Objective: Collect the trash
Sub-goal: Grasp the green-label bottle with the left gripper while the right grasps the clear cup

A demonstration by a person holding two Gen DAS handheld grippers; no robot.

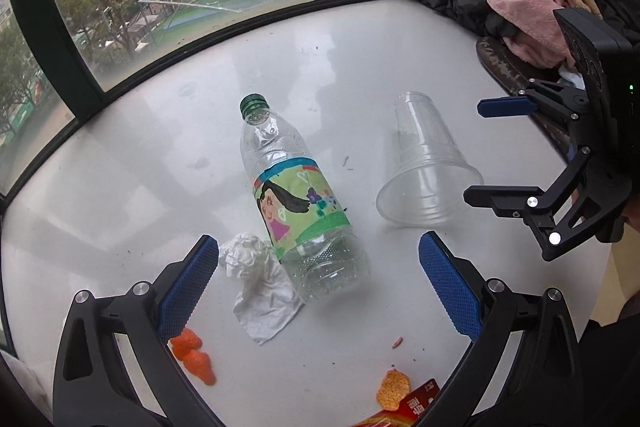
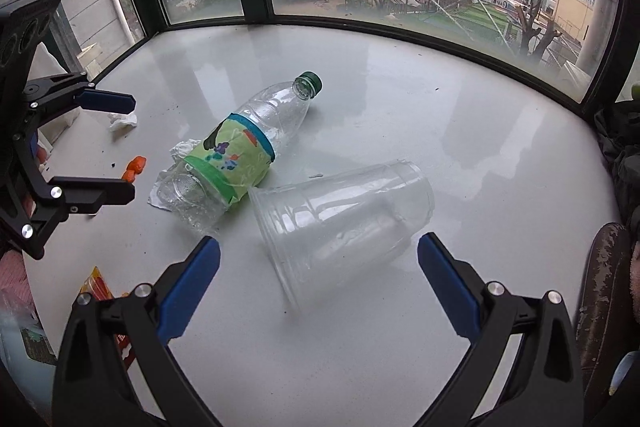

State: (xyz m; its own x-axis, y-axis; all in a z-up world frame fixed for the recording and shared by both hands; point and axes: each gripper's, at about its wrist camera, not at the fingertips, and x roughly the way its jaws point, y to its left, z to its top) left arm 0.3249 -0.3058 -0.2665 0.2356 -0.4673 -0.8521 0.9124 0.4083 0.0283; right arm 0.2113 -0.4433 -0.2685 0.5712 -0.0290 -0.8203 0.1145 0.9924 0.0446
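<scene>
A clear plastic bottle (image 1: 298, 201) with a green cap and a drawn green label lies on the white sill; it also shows in the right wrist view (image 2: 236, 159). A crumpled white tissue (image 1: 262, 287) lies against its base. A clear plastic cup (image 1: 424, 167) lies on its side to the right, large in the right wrist view (image 2: 344, 219). My left gripper (image 1: 318, 287) is open, just short of the bottle's base and tissue. My right gripper (image 2: 318, 287) is open just short of the cup, and shows in the left wrist view (image 1: 486, 151).
Orange peel bits (image 1: 194, 353), a chip (image 1: 394, 389) and a red wrapper (image 1: 404, 411) lie near the front edge. Another tissue (image 2: 122, 121) lies far left. Piled clothes (image 1: 532, 11) sit at the right. Window frames (image 1: 208, 27) bound the sill (image 1: 360, 39).
</scene>
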